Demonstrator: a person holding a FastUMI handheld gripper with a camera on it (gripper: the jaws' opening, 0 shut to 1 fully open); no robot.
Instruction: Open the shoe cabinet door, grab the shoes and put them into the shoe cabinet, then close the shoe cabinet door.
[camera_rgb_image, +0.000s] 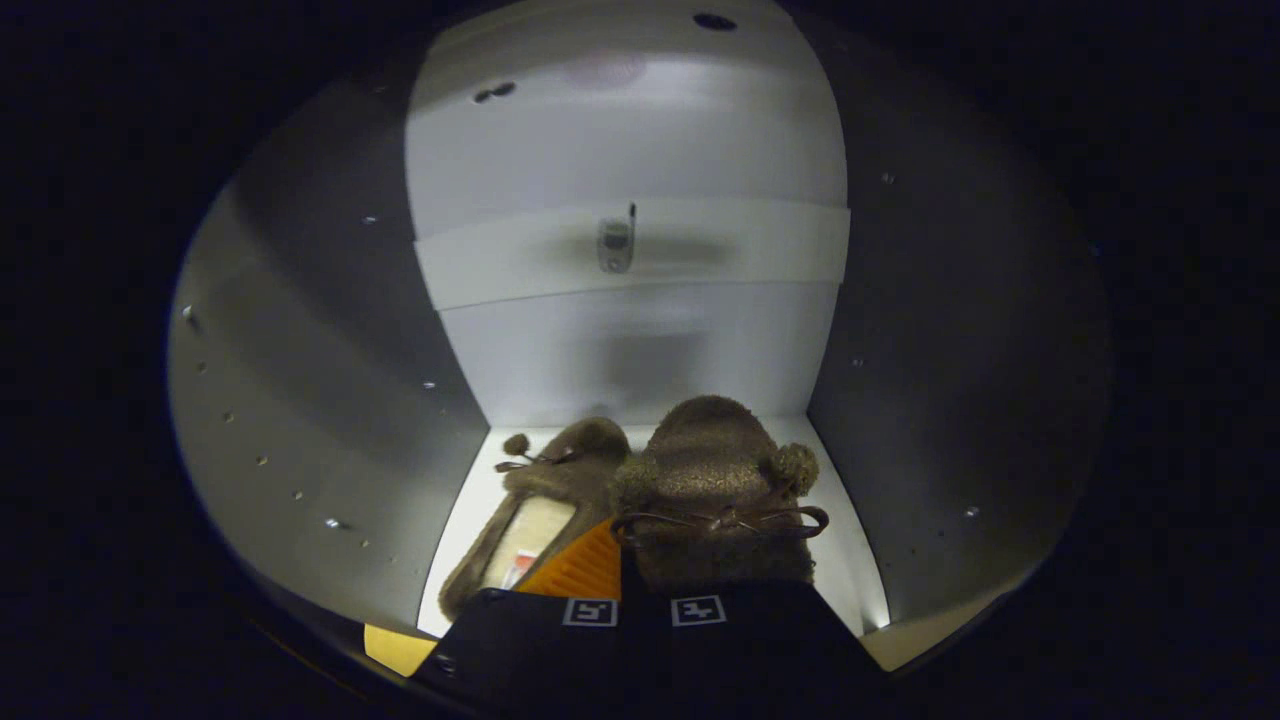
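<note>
The gripper (620, 585) reaches inside the shoe cabinet (330, 400), its fingers narrow and apparently pinching the right furry slipper (715, 470), beside the left slipper (545, 500) on the cabinet floor. Placing is underway; next, release, withdraw, and close the door.

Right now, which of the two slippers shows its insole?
The left slipper, lying beyond the tongs inside the cabinet; its pale insole faces the camera. The right slipper, at the fingertips, shows only its fuzzy bowed top.

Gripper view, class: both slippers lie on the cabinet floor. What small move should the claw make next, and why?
Probably open the claw and back out. It seems shut on the right slipper, which already rests on the cabinet floor beside the left slipper; the door is not yet closed.
</note>
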